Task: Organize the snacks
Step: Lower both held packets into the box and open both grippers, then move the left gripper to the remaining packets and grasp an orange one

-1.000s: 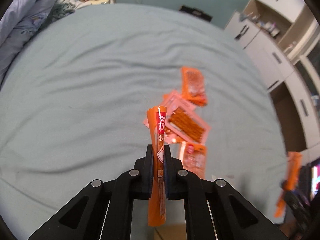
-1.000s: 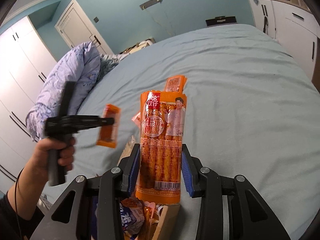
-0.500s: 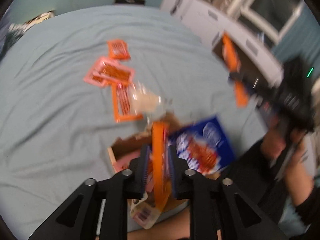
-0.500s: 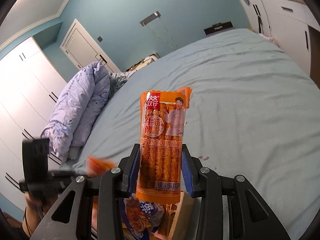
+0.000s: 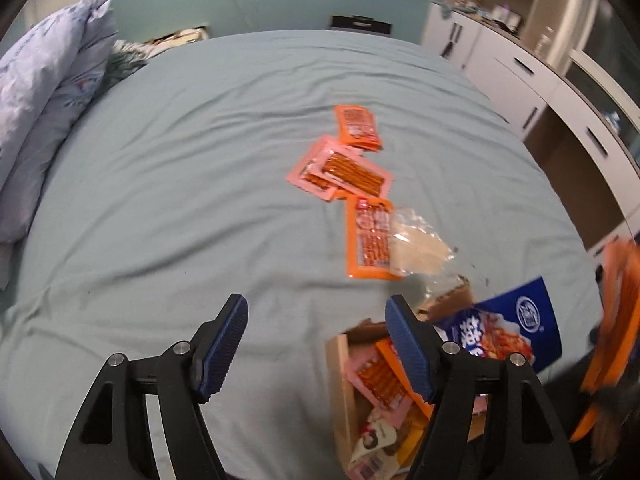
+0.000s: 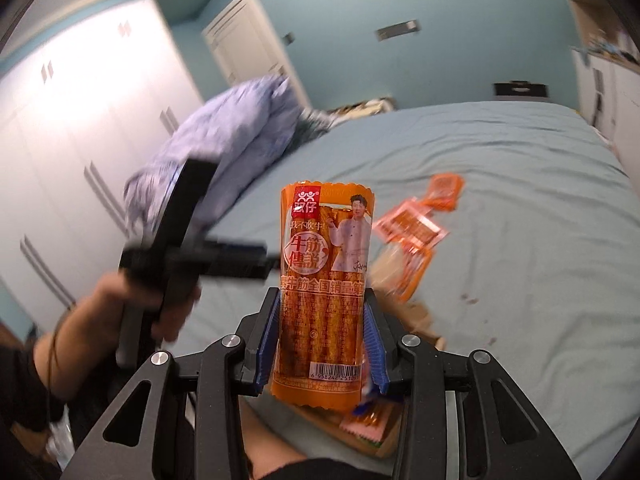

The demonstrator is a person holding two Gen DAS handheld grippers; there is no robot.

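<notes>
Left gripper: jaws opening, already wide, blue ribbed pads well apart with only bare sheet between them. Poised above the bed near its front edge, pointing steeply down.

Right gripper: jaws narrow, easing open a little, pads against both side edges of an upright orange snack pack; barcode at its bottom end, red logo and a printed figure near the top. Same pack visible as an orange blur at the right edge of the left wrist view.

Cardboard box on the bed just right of the left gripper, partly behind its right finger. Inside: pink and orange packets, a blue bag sticking out of the top.

Loose snacks still on the sheet beyond the box: long orange packet touching a clear plastic bag; farther back, overlapping pink packets; behind them a small orange packet.

Left hand wrapped around the left gripper's handle, seen in the right wrist view, motion-blurred. Crumpled lavender duvet at the left side of the bed.
</notes>
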